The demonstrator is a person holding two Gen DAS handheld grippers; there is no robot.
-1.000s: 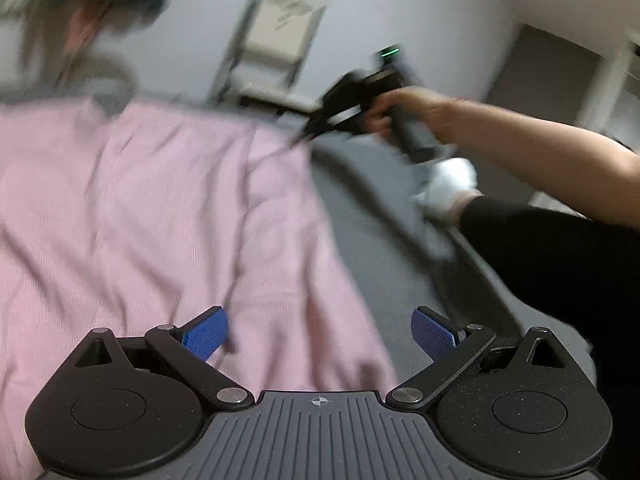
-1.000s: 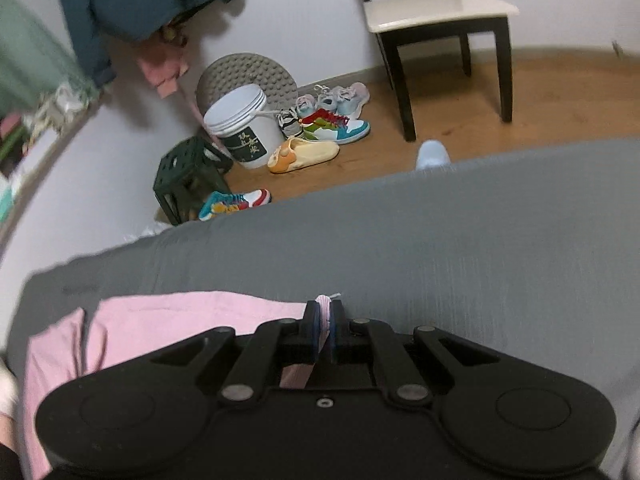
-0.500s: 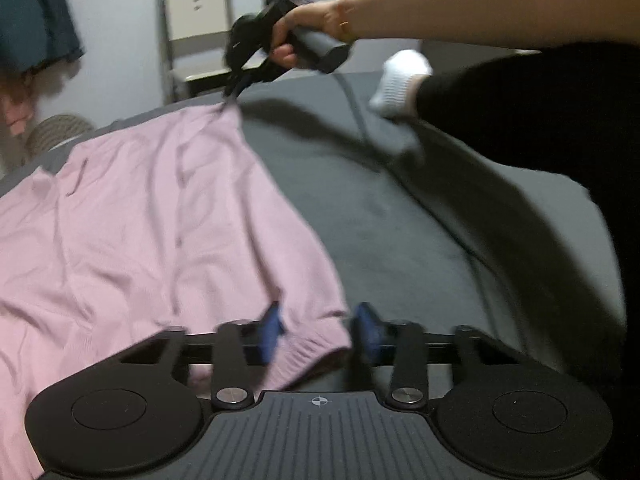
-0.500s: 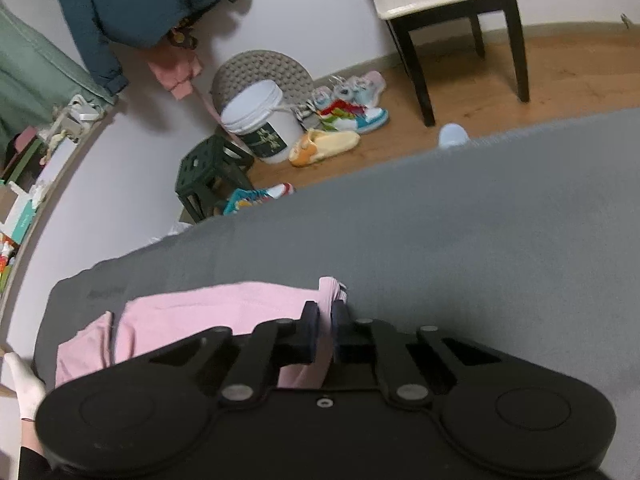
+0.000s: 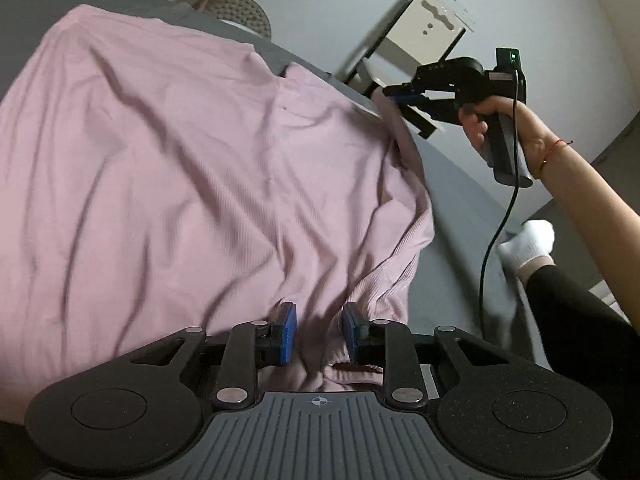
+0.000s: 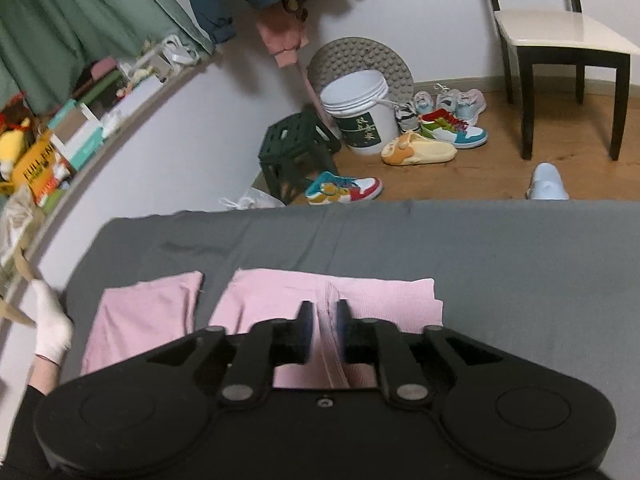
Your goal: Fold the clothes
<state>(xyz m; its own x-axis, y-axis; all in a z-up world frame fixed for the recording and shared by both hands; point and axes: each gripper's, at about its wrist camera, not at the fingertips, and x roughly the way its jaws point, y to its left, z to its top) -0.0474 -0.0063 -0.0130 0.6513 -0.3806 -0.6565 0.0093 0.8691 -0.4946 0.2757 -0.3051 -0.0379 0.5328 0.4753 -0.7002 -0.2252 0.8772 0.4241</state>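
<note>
Pink garment [image 5: 192, 168] spread on grey bed [image 6: 500, 264]. Left tongs [image 5: 318, 334] closed partway around bunched hem, right tongs [image 6: 324, 330] pinching far corner ridge. Suggest lifting both corners level, keeping edge taut, then laying over evenly.

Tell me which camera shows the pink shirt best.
The left wrist view: the pink shirt fills most of the frame, spread wrinkled over the grey bed. The right wrist view shows only a small strip of it beyond the right gripper.
</note>
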